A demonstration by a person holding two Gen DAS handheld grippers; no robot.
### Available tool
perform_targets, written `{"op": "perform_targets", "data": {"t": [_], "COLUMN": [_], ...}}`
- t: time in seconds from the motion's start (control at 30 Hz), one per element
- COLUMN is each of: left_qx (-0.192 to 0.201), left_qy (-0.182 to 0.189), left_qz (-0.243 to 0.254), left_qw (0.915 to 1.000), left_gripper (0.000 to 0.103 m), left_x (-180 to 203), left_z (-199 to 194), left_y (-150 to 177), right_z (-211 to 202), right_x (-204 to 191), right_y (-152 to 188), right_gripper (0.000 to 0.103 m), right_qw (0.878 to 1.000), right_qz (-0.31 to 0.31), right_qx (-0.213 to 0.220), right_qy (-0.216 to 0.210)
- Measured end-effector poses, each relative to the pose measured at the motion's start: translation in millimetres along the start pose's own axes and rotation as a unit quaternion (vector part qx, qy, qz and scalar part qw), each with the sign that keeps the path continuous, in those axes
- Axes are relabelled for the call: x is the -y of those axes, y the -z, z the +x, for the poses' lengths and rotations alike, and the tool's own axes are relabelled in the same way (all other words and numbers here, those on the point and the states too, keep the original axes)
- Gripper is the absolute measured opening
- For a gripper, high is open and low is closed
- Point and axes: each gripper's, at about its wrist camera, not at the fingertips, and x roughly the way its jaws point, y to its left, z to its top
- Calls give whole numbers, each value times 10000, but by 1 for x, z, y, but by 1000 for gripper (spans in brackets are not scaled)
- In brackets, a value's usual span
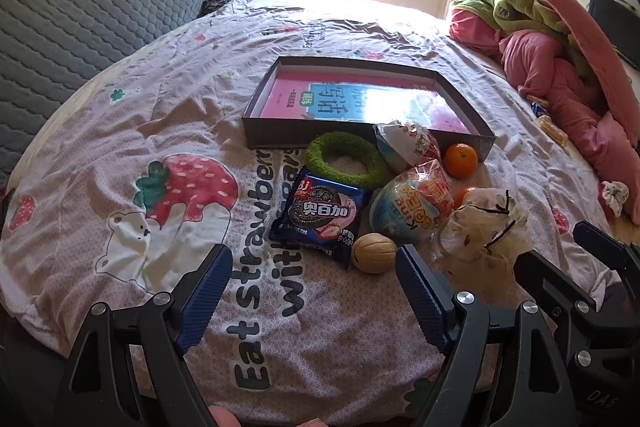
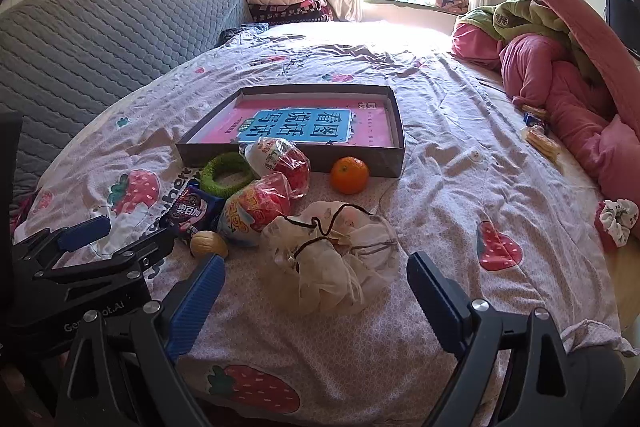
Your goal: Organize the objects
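Note:
On the strawberry-print bedsheet lies a shallow grey box with a pink book inside. In front of it lie a green ring, a blue cookie pack, a walnut, two wrapped egg-shaped toys, a tangerine and a white drawstring pouch. My left gripper stands open just short of the cookie pack and walnut. My right gripper stands open with the pouch just ahead of its fingertips. Neither holds anything.
A grey quilted headboard runs along the left. Pink and green bedding is piled at the right, with snack packs and a floral scrunchie near that edge. A second tangerine peeks from behind the pouch.

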Motion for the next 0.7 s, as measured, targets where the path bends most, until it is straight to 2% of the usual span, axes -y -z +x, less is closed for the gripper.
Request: {"op": "perform_targets", "data": {"t": [0.7], "left_qx": [57], "left_qy": [-48], "left_qz": [86], "left_qw": [9999], "left_gripper": [84], "left_x": [2], "left_z": [-5], "left_y": [-1], "right_z": [-5], "right_x": [2], "right_y": [0], "right_gripper": [92], "right_qw": [10000], "right_qz": [-4], "right_qx": [81], "right_qy": [24]}}
